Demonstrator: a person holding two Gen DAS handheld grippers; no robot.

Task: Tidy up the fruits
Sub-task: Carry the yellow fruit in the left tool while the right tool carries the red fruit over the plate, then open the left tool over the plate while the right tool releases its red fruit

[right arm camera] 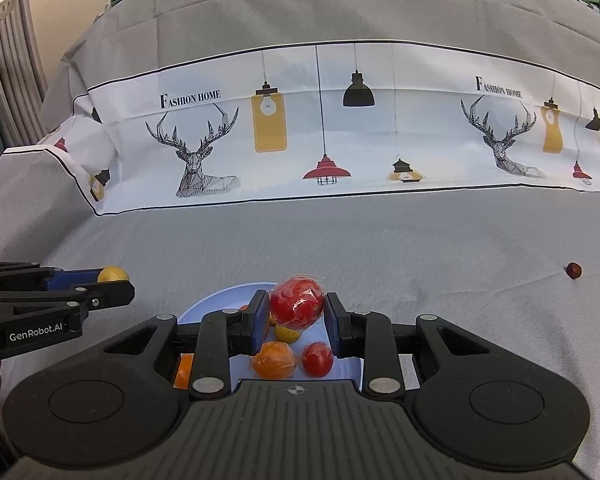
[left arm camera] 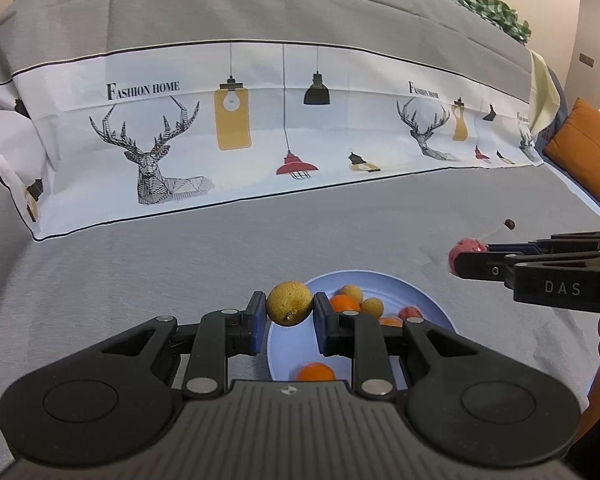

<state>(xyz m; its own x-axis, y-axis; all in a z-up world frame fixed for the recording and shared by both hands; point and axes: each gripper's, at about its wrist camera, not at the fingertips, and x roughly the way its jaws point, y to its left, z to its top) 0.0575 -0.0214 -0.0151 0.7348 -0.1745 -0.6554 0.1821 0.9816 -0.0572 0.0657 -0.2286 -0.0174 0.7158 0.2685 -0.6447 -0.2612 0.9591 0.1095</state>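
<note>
My left gripper (left arm camera: 290, 308) is shut on a yellow lemon (left arm camera: 289, 303) and holds it over the left rim of a light blue plate (left arm camera: 432, 300). The plate holds several fruits: oranges (left arm camera: 316, 372), small yellow fruits (left arm camera: 372, 306) and a red one (left arm camera: 410, 313). My right gripper (right arm camera: 297, 310) is shut on a red apple in clear wrap (right arm camera: 297, 303), above the plate (right arm camera: 204, 304). Below it lie an orange (right arm camera: 273, 359) and a red fruit (right arm camera: 318, 359). Each gripper shows in the other view: the right one (left arm camera: 466, 258) and the left one (right arm camera: 114, 276).
The plate rests on a grey cloth-covered surface. A small dark red fruit (right arm camera: 574, 270) lies alone on the cloth at the right and also shows in the left wrist view (left arm camera: 510, 224). A printed white cloth band (left arm camera: 260, 128) rises behind. An orange cushion (left arm camera: 588, 148) sits far right.
</note>
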